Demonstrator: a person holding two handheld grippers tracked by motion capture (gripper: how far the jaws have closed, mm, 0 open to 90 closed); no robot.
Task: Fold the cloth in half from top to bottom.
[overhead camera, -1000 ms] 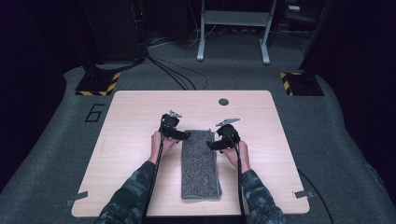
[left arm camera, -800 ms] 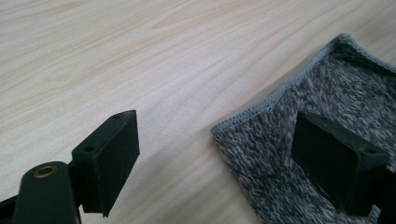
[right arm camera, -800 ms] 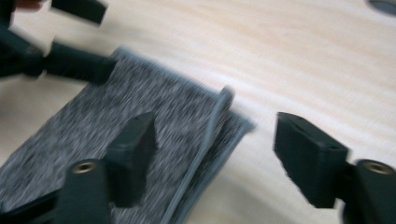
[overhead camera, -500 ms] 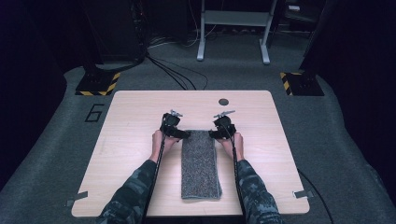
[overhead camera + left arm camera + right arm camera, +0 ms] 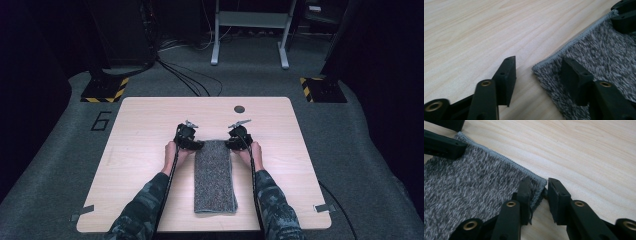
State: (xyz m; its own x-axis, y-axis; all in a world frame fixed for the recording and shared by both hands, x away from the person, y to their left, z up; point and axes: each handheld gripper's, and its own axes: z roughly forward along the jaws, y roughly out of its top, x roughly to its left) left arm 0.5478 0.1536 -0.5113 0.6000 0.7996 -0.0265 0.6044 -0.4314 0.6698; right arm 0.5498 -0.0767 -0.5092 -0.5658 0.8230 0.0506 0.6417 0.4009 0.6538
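Towel (image 5: pixel 215 175) lies folded lengthwise at the table (image 5: pixel 140 145) centre. Left tool (image 5: pixel 537 71) straddles its far-left corner, jaws closing, not yet clamped. Right tool (image 5: pixel 537 192), jaws closing, pinches its far-right corner.

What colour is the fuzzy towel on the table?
The towel is speckled grey and white with a plain grey stitched edge, clearest in the right gripper view.

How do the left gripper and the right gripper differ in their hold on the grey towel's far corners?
The left gripper stands wider, its jaws astride a corner of the grey towel without pinching it. The right gripper is nearly shut and bunches its corner. Both have just been closing, low on the table.
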